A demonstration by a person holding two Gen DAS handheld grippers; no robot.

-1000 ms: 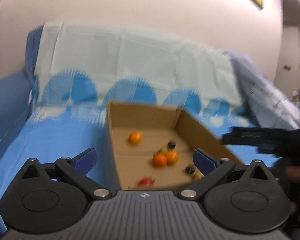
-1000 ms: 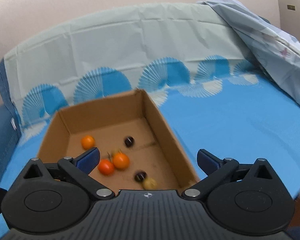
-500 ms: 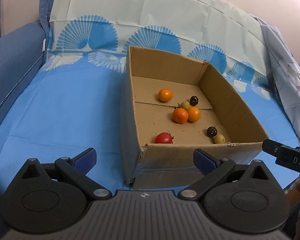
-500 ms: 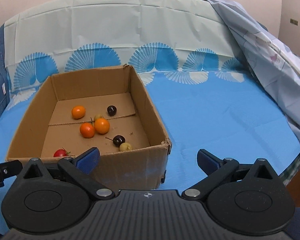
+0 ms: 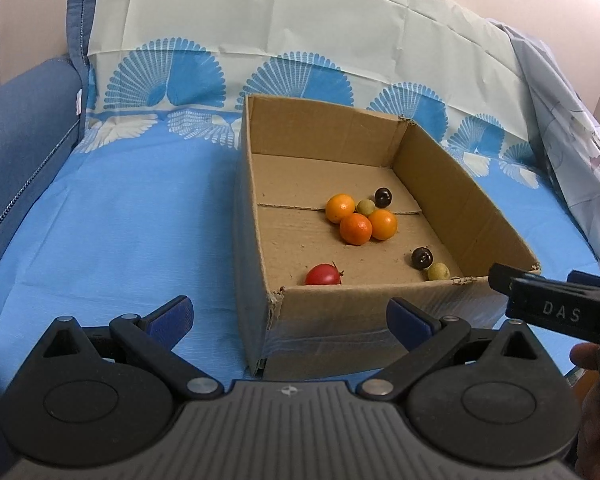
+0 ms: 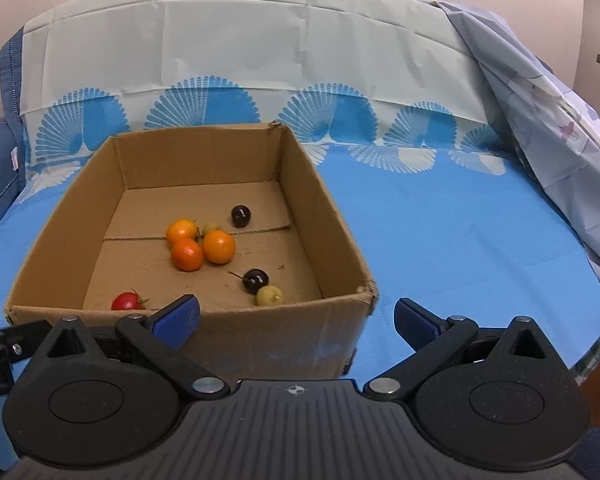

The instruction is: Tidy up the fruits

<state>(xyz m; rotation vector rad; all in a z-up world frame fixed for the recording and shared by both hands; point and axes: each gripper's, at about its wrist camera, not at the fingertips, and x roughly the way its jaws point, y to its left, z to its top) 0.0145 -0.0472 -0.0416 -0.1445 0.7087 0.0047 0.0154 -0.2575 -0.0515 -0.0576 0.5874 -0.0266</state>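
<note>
Left wrist view: both grippers, left (image 5: 290, 314) and right (image 6: 296, 316), hover spread wide and empty before the cardboard box (image 5: 340, 316), presumably choosing among loose fruit like the red tomato (image 5: 323, 275).

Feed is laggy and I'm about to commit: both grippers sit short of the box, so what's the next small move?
Probably ease the right gripper forward over the cardboard box's near wall toward the dark cherry and the yellow-green fruit beside it. Both grippers are open and empty, and that pair lies nearest its fingers. The left gripper can wait.
</note>
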